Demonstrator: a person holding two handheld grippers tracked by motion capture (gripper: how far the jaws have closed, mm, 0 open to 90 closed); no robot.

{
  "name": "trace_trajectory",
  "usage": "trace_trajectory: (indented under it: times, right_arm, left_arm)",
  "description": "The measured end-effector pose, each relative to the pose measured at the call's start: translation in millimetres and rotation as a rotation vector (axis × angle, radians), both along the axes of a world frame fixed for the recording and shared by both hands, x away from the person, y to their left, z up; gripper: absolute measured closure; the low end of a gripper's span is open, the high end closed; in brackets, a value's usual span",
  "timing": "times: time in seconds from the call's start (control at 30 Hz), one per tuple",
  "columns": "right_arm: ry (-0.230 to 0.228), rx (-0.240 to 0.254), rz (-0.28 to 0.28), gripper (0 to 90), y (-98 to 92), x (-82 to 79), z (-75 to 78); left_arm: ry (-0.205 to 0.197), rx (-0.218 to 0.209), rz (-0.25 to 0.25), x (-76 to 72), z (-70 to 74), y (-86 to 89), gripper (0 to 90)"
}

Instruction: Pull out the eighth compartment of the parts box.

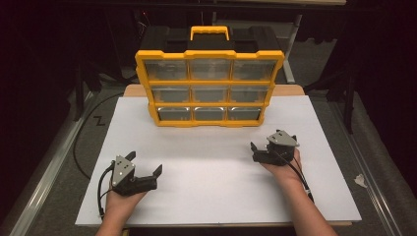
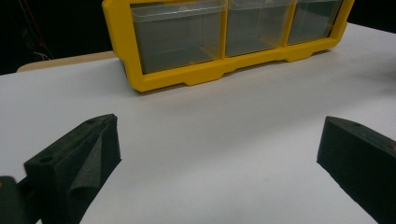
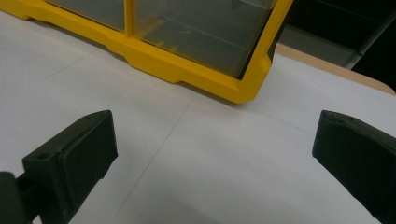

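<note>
Yellow drawer organizer (image 1: 210, 87) upright on white table (image 1: 216, 172), both grippers apart

White table (image 1: 216, 191), upright yellow drawer organizer (image 1: 210, 87) at its back

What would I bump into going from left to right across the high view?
Left tool → yellow drawer box → right tool. Both tools rest on the white board, and the box stands farther back.
</note>
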State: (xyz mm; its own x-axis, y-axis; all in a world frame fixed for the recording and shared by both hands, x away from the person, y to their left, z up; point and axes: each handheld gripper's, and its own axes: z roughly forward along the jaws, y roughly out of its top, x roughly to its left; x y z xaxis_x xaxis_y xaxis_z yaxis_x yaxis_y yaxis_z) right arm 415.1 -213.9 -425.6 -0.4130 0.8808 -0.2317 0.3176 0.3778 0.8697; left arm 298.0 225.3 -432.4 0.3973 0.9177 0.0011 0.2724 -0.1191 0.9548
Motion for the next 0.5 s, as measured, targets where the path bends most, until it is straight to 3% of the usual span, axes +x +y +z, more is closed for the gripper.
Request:
trace_trajectory:
  times: [0.5]
  right_arm:
    - [-0.006, -0.142, 0.02, 0.7, 1.4, -13.6, -0.1]
  left_arm:
    - [0.001, 0.003, 0.001, -0.1, -0.5, -0.4, 0.9]
